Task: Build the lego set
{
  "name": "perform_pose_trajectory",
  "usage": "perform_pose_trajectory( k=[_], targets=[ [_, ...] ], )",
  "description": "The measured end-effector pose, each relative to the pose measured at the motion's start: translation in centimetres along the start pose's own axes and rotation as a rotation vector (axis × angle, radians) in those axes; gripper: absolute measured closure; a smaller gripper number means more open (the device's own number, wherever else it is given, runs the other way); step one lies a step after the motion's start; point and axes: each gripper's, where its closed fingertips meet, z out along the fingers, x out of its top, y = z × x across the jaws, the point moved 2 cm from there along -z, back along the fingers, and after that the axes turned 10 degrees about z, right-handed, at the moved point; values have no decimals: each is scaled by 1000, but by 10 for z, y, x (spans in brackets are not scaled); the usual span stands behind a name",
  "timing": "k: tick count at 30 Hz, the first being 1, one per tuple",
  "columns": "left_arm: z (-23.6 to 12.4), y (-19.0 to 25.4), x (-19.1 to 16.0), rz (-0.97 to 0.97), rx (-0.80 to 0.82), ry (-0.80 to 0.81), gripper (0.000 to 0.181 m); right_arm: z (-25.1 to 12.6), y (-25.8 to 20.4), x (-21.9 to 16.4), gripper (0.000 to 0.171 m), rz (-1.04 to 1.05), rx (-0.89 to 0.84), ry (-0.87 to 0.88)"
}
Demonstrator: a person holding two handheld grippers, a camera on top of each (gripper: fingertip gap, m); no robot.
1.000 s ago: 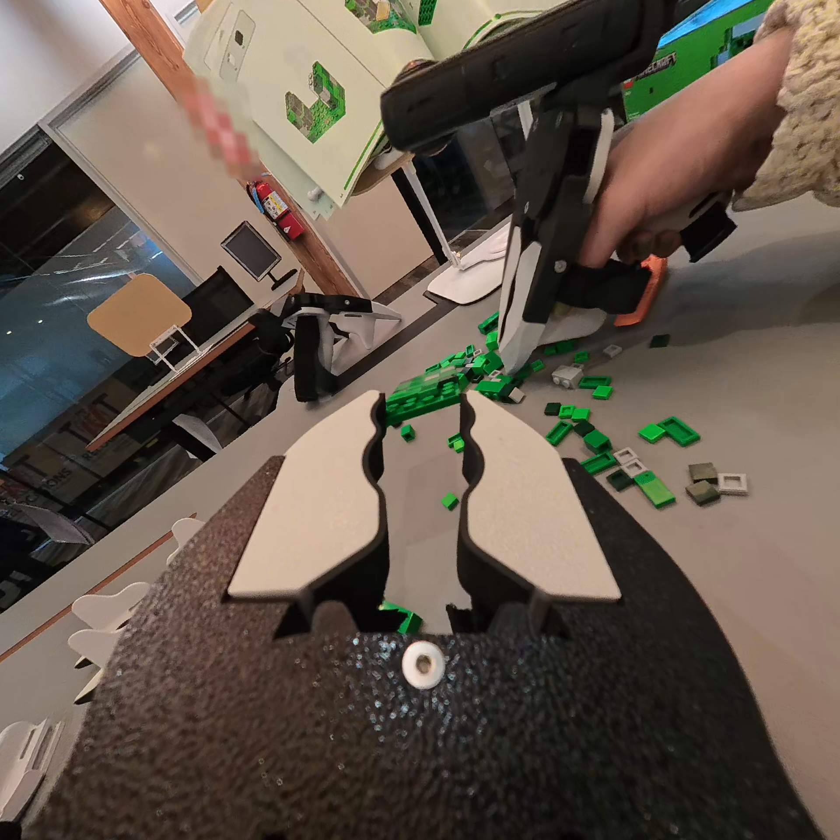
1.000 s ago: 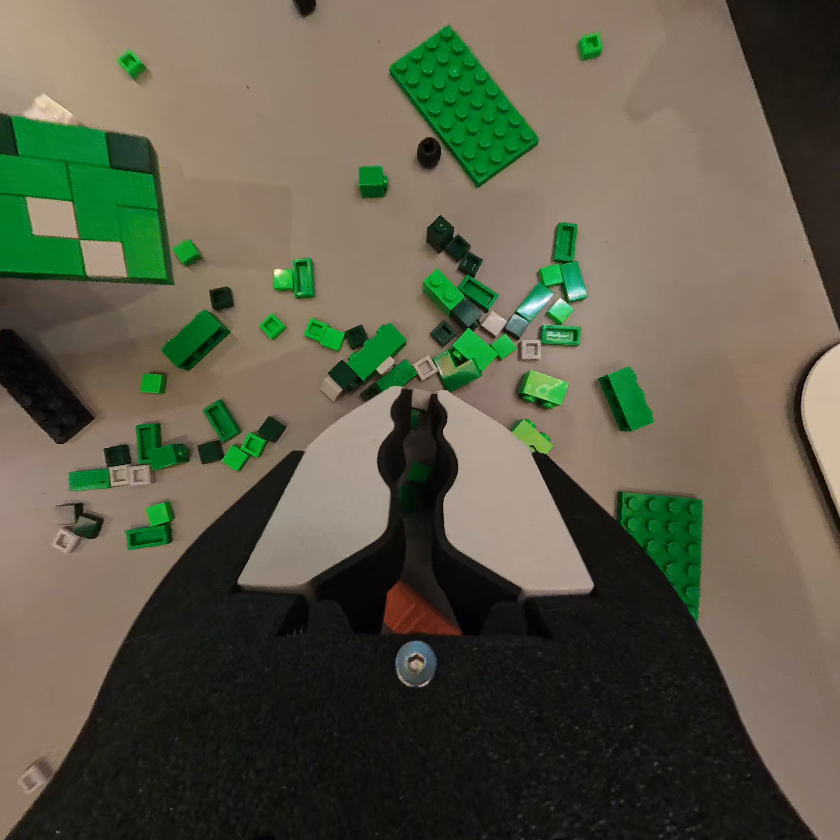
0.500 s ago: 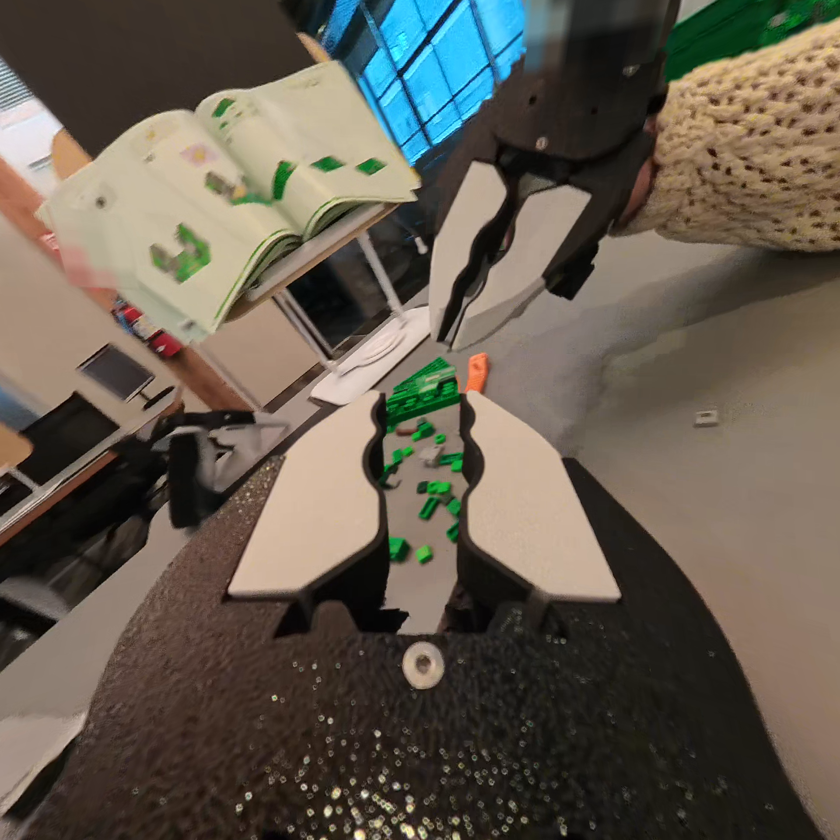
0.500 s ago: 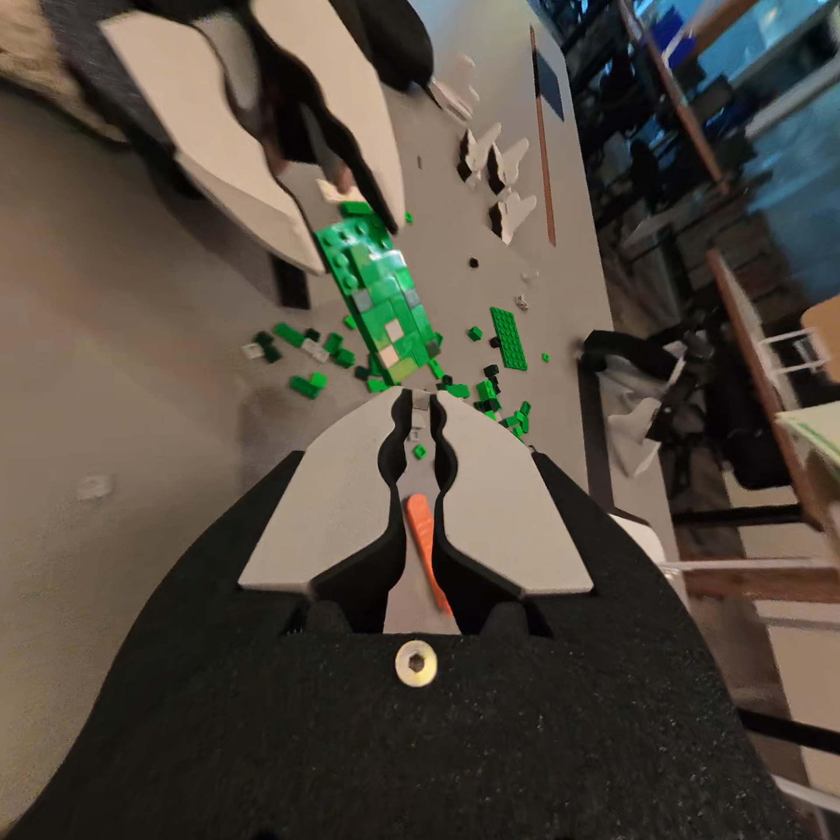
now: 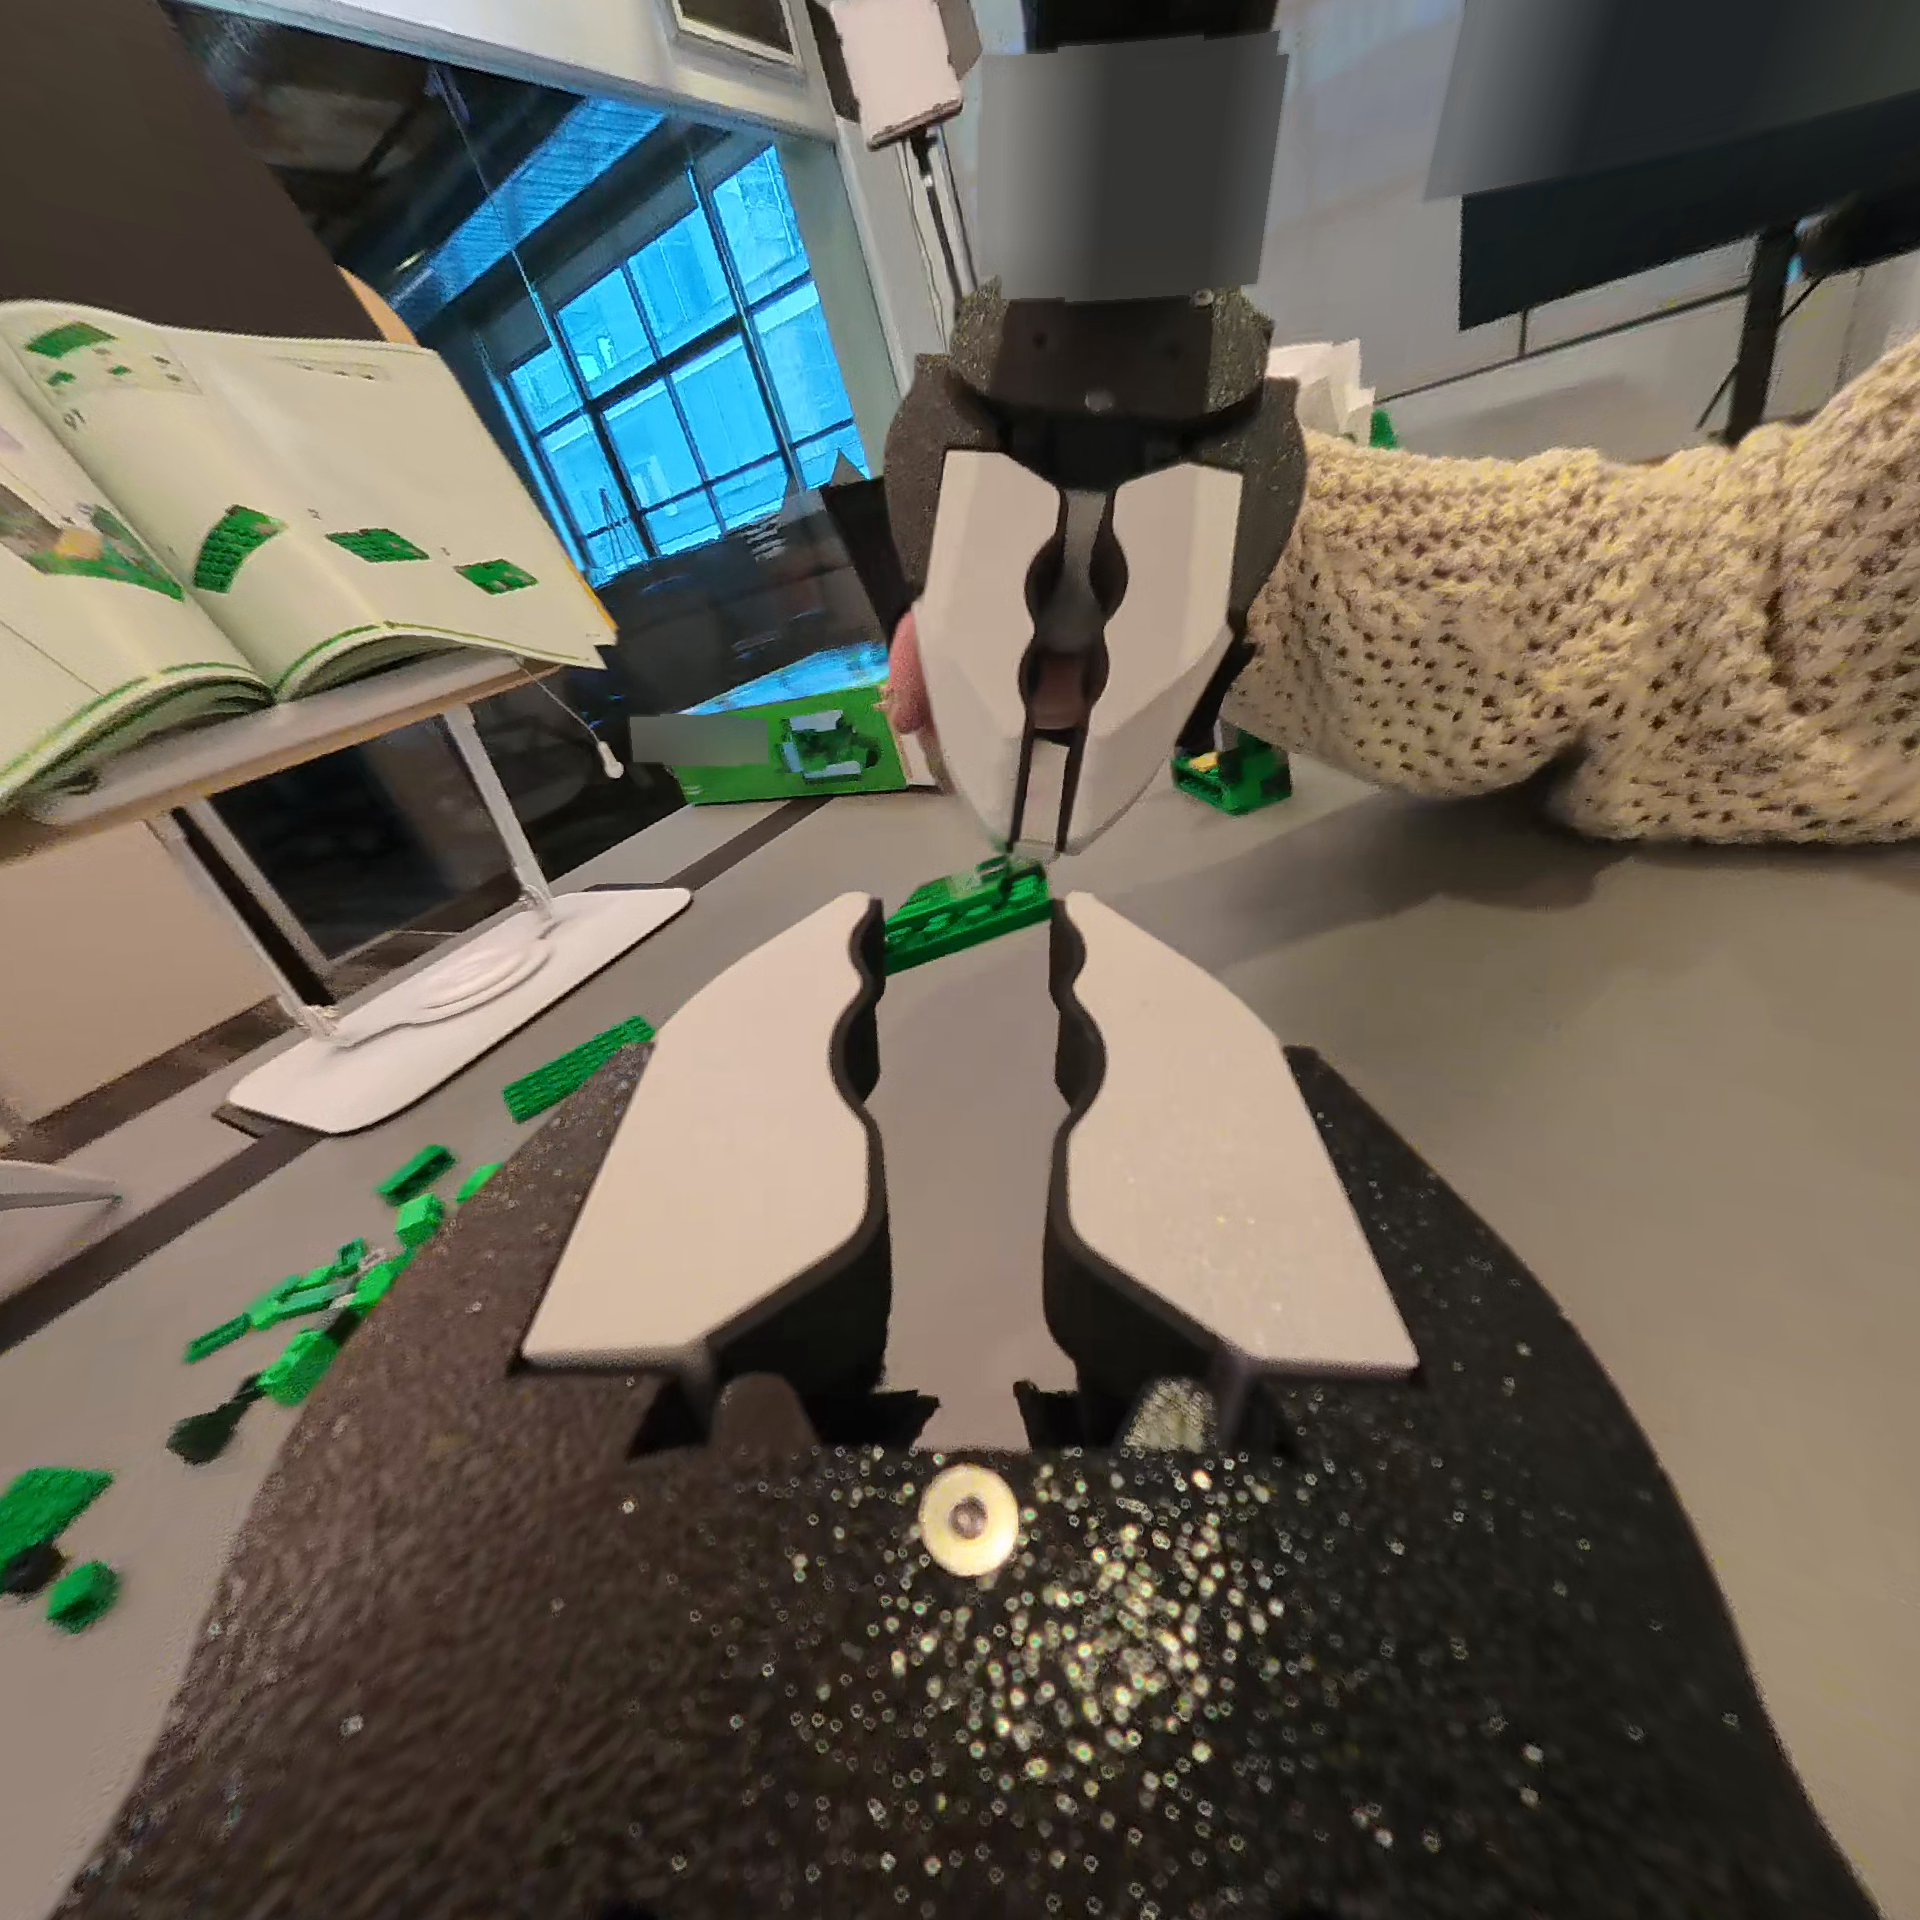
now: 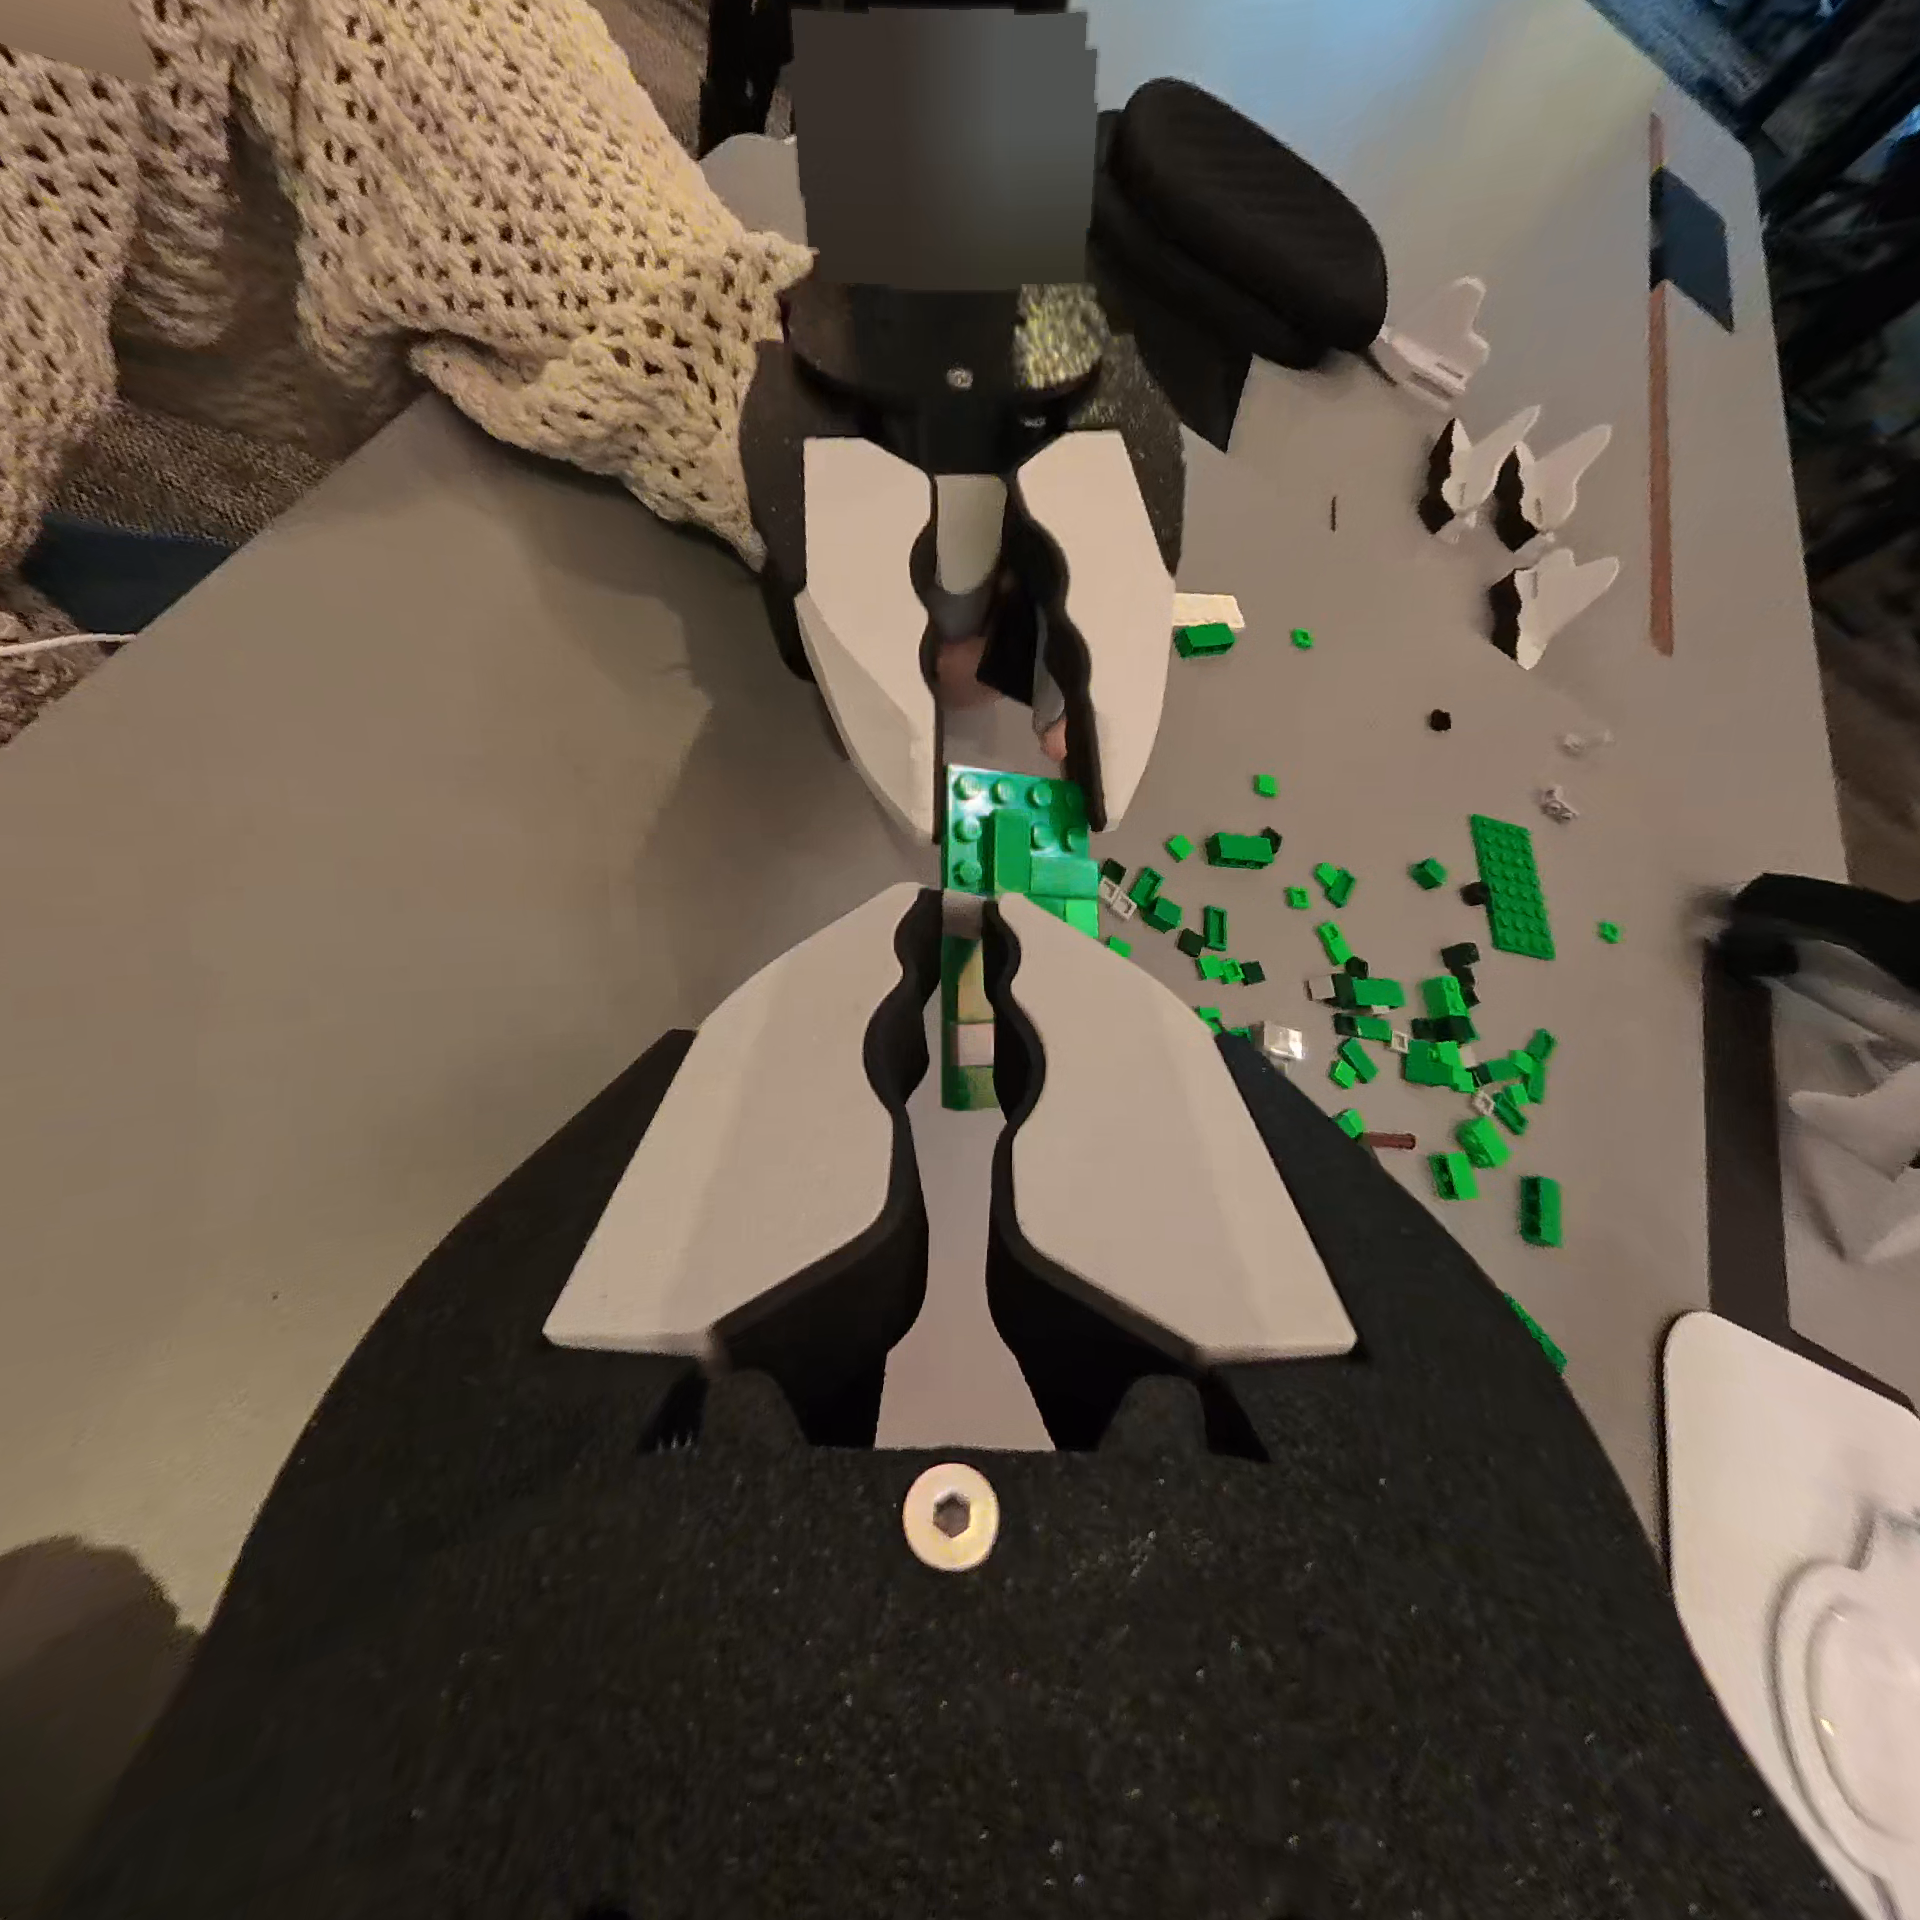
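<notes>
Lego build (image 6: 1013, 831), a green studded plate partly covered with smooth tiles, is lying flat on the grey table (image 6: 416, 831) at the centre of the right wrist view, and just past the fingertips in the middle of the left wrist view (image 5: 935, 925).

The left tongs (image 5: 966, 920) are standing wide, nothing between them. In the right wrist view they are coming down from the top of the frame (image 6: 1018, 826), one fingertip at each side of the build's upper end.

The right tongs (image 6: 961, 906) are standing narrow, pinching a small pale tile (image 6: 961, 914) at their tips and hanging over the build. In the left wrist view they are pointing down at it from upper centre (image 5: 1029, 847).

Loose bricks (image 6: 1434, 1049) are lying scattered at centre right, a long green plate (image 6: 1512, 883) among them.

Writing is showing in two places. A manual (image 5: 260, 520) is lying open on a white stand (image 5: 447, 997) at upper left, its print too small to read. A green printed box (image 5: 800, 748) is sitting behind, centre frame, part of its front mosaicked.
</notes>
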Motion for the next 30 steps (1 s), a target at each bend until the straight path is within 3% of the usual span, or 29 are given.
perform_pose_trajectory(
  k=[3,4,17,23,26,30],
  targets=[
    [0,1,1,-25,-30,24,152,2,-4,5,164,21,44,12],
    [-1,3,1,-20,-39,27,177,3,-6,4,164,22,50,-1],
    [0,7,-6,38,-47,-47,178,7,3,-13,164,50,31,-68],
    [-4,41,-44,406,-221,-359,176,-6,7,-13,164,73,2,-65],
    [-6,57,-56,407,-265,-475,167,-5,9,-16,164,63,-3,-86],
    [-19,48,-51,315,-80,-604,145,-1,8,-20,164,92,31,-86]
  ],
)
